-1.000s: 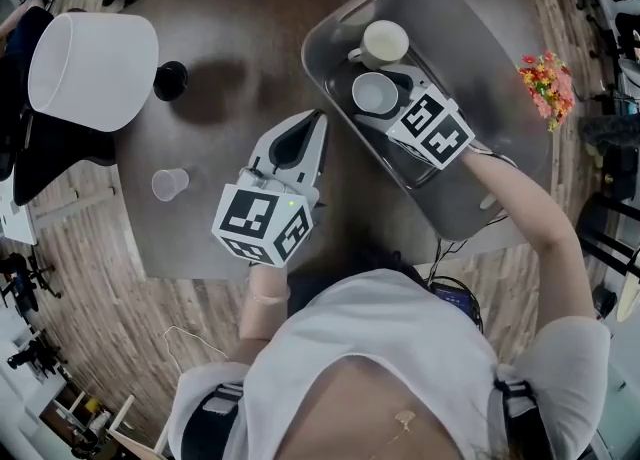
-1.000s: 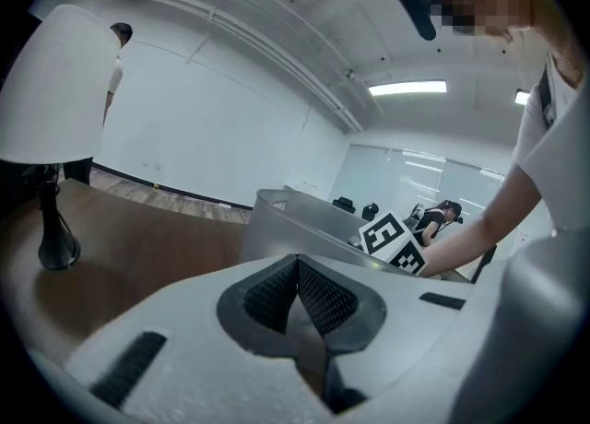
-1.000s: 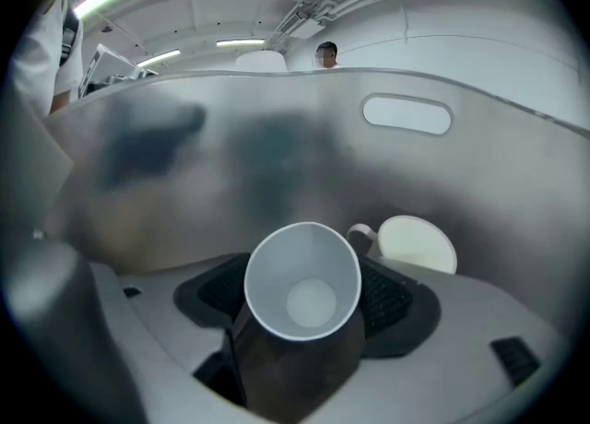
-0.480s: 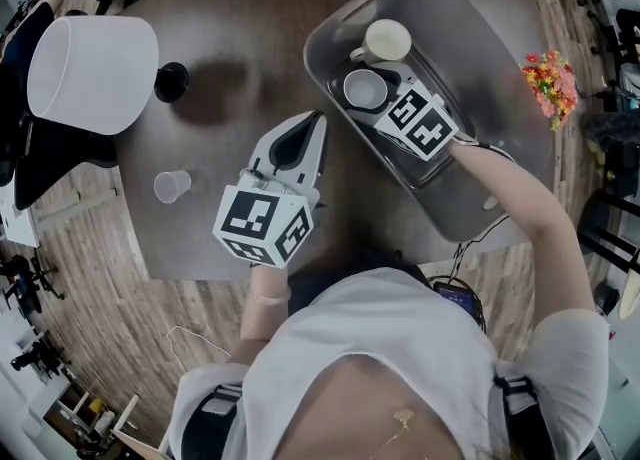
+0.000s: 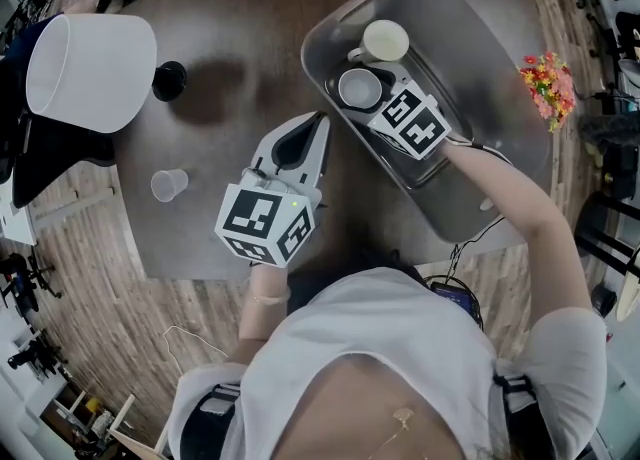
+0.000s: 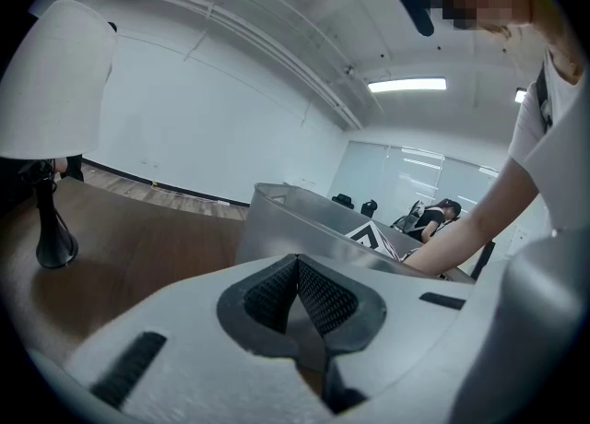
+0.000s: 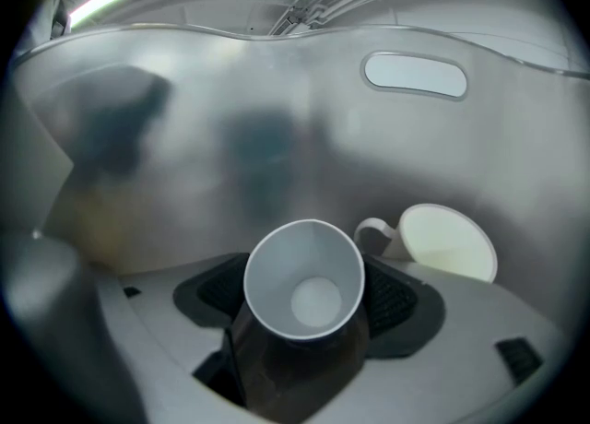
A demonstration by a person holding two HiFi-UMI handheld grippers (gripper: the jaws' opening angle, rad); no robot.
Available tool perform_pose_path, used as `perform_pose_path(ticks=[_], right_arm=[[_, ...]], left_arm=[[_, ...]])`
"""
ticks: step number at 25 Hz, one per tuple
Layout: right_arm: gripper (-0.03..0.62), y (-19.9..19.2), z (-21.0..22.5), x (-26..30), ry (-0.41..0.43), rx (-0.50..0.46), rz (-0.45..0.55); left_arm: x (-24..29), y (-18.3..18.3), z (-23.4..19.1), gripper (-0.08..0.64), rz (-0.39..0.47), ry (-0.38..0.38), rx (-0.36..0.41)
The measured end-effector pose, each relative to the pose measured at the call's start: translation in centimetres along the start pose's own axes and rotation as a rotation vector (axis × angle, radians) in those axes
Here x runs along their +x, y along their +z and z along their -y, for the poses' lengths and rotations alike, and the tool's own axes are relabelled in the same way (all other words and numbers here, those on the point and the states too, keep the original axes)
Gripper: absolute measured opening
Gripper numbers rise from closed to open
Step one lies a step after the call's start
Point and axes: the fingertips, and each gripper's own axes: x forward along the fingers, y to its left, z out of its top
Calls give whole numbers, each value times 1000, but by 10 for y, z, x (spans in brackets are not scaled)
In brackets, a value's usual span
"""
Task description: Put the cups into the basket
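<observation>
At the frame's left a clear cup [image 5: 169, 184] stood on the surface [image 5: 250, 8], left of the left tool [image 5: 318, 123], the nearer one, jaws together and empty. At upper right the right tool [image 5: 372, 98] clasped a white cup [image 5: 358, 88], mouth up, low inside the basket [image 5: 475, 43], just beside a mug [image 5: 385, 41].

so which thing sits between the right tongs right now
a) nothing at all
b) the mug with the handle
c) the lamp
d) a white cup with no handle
d: the right gripper view shows the white cup clamped between the pads of the right tongs, inside the basket, with the mug lying free beside it.
</observation>
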Motion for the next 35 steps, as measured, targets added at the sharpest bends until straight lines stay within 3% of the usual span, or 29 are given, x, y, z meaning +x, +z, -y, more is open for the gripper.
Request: perform_pose_path(ticks=[18,30,31,33,35], right_arm=[[407,-20,1,-22,-18,7,-70],[399,-14,12,-75,-113,67,-136],[362,-10,18,-83,-155,74,-126],[12,-1,34,-100,-275,89,-81],[12,7,43,-110,-337,116,-39]], left_arm=[[-9,3,7,12,7,-8,22],[-22,9,27,11,20,-45,53],[-24,12,28,12,23,-45,56],[-27,15,28,12,24,-41,61],[-28,16,27,12,18,-36,64]])
